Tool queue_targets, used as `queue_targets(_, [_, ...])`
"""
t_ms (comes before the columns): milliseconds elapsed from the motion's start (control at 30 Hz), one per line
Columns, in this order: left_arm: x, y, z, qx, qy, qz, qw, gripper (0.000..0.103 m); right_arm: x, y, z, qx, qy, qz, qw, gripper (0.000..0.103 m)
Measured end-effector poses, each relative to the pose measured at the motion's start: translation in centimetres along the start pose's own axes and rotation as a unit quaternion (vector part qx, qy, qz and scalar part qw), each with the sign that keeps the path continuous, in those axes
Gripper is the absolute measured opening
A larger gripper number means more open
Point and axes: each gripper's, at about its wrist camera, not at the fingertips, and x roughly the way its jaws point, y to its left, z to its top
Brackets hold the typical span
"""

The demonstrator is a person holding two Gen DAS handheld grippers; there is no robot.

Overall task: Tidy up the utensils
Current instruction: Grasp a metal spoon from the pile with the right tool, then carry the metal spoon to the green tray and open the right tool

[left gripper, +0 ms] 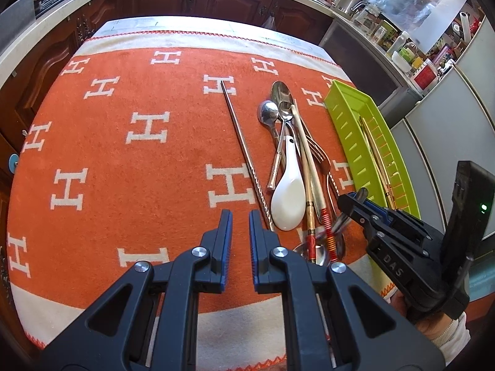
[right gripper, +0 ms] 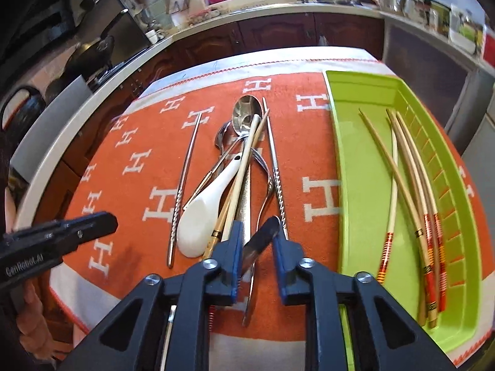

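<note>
Four wooden chopsticks (right gripper: 402,167) lie in our lime-green plastic tray (right gripper: 355,142) — our right claw (right gripper: 256,241) pinches a metal utensil handle (right gripper: 263,238) in the pile; left claw (left gripper: 240,232) pressed together, empty.

tray (right gripper: 355,160) – 1 | chopsticks in tray (right gripper: 399,167) – 4 | white spoon (right gripper: 201,216) – 1

White capital letters "H" (left gripper: 149,127) repeat in rows across the orange cloth (left gripper: 173,99) that covers the table. The black body of the right tongs (left gripper: 360,208) bears raised letters "DAS" (left gripper: 392,266). The side of the left tongs (right gripper: 106,224) carries white print reading "GenRobot.AI" (right gripper: 24,267). The labels on the far jars and bottles are too small to read.
</note>
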Motion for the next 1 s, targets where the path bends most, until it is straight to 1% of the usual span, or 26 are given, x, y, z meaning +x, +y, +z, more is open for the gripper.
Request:
queue_targets(33, [0.0, 0.0, 0.0, 0.001, 0.000, 0.000, 1.0000, 0.007, -0.2, 0.2, 0.0, -0.003, -0.002, 0.005, 1.000, 0.011])
queue_targets(133, [0.0, -0.2, 0.0, 0.003, 0.001, 0.001, 1.0000, 0.007, -1.2, 1.1, -0.1, -0.037, -0.011, -0.003, 0.999, 0.010])
queue_targets(233, [-0.1, -0.4, -0.1, 0.005, 0.000, 0.002, 1.0000, 0.007, -2.5, 2.1, -0.1, -0.063, -0.017, 0.002, 0.998, 0.008])
queue_targets(467, [-0.4, -0.7, -0.4, 0.012, -0.002, 0.003, 0.9999, 0.007, -5.5, 2.9, 0.0, -0.085, -0.021, 0.019, 0.996, 0.004])
queue_targets(533, [-0.5, -0.8, -0.4, 0.014, -0.002, 0.004, 0.9999, 0.007, -6.6, 2.8, 0.0, -0.087, -0.025, 0.017, 0.996, 0.004])
queue_targets(767, [-0.4, -1.2, -0.2, 0.021, 0.002, 0.002, 0.9998, 0.007, -9.8, 0.3, 1.0, -0.060, -0.042, 0.022, 0.997, 0.004])
queue_targets(1000, [0.4, -1.5, 1.3, 0.022, 0.008, -0.007, 0.9997, 0.007, -12.2, -3.8, 3.1, -0.010, -0.076, -0.012, 0.997, 0.004])
